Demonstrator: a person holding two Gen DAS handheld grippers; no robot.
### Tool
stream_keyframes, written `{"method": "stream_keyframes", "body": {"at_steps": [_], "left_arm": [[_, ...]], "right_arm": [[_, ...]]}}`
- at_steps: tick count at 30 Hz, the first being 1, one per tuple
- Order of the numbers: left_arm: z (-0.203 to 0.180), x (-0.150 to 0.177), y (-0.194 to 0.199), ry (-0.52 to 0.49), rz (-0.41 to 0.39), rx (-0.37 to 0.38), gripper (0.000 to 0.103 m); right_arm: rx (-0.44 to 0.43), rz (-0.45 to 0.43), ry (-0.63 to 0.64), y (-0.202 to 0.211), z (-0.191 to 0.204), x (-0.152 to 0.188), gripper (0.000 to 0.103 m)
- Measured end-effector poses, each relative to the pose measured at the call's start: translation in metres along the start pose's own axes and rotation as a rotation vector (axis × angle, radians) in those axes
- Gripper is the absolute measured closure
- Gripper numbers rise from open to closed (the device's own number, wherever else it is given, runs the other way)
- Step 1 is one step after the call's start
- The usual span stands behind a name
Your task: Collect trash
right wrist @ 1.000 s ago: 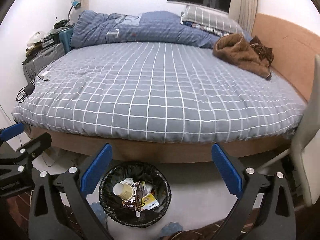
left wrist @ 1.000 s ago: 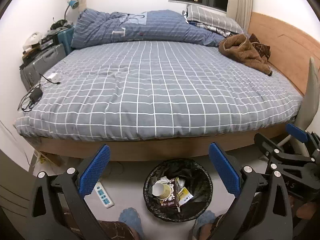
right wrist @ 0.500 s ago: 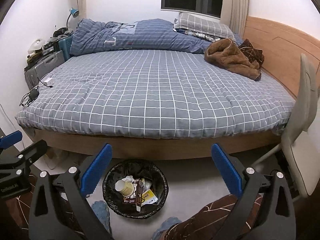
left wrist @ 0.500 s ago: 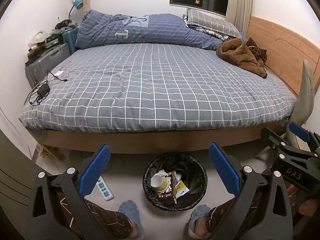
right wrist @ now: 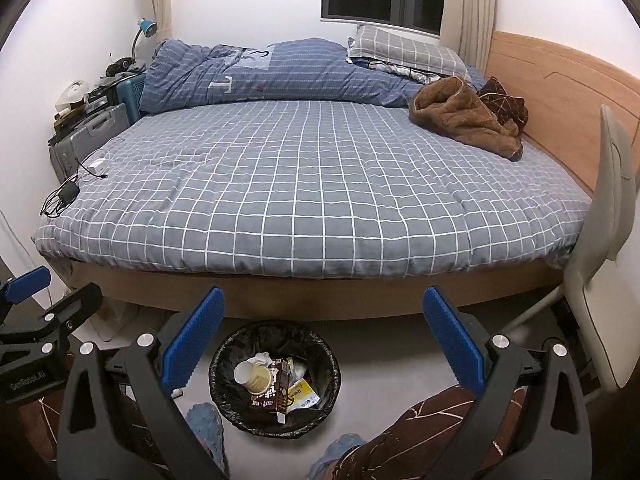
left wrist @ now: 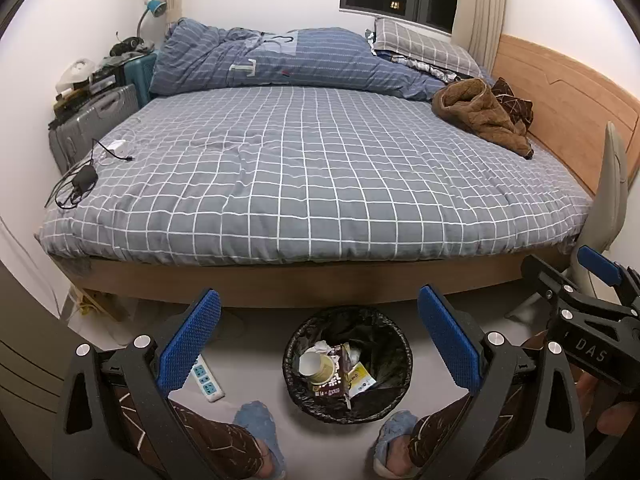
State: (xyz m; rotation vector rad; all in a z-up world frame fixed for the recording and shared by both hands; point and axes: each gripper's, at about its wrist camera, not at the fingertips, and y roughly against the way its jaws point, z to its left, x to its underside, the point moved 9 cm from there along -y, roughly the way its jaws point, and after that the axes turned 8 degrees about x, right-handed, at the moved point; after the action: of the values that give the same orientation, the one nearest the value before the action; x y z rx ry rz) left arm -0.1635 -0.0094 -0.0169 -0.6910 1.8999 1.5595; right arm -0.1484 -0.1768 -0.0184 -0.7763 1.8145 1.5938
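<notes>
A round black-lined trash bin (left wrist: 347, 364) (right wrist: 275, 376) stands on the floor at the foot of the bed. Inside it lie a paper cup (left wrist: 318, 367) (right wrist: 253, 377), a brown drink carton (right wrist: 276, 390), a yellow wrapper (right wrist: 303, 393) and crumpled tissue. My left gripper (left wrist: 320, 344) is open above the bin with nothing between its blue pads. My right gripper (right wrist: 324, 344) is also open and holds nothing; the bin sits below its left finger. Each gripper shows at the edge of the other's view.
A bed with a grey checked cover (left wrist: 320, 168) fills the middle. On it lie a brown garment (left wrist: 480, 116), a bunched blue duvet (left wrist: 280, 60) and a charger with cables (left wrist: 84, 182). A power strip (left wrist: 206, 380) lies on the floor, a pale chair (right wrist: 608, 248) stands right, suitcases (left wrist: 92, 120) left. The person's slippered feet (left wrist: 256, 424) flank the bin.
Both grippers have drawn back and up from the bed, so more of the room and the person's legs show. The bin's contents have not moved. Both grippers stayed open.
</notes>
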Motion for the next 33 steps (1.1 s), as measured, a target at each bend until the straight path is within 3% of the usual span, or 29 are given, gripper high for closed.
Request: {"method": "stream_keyframes", "body": {"at_steps": [33], "left_arm": [[0.0058,-0.0027,-0.0005,-0.028,-0.024,-0.029,0.006]], "right_arm": [[-0.006,0.002,0.004,0.0004,0.0046,-0.0022,0.008]]}}
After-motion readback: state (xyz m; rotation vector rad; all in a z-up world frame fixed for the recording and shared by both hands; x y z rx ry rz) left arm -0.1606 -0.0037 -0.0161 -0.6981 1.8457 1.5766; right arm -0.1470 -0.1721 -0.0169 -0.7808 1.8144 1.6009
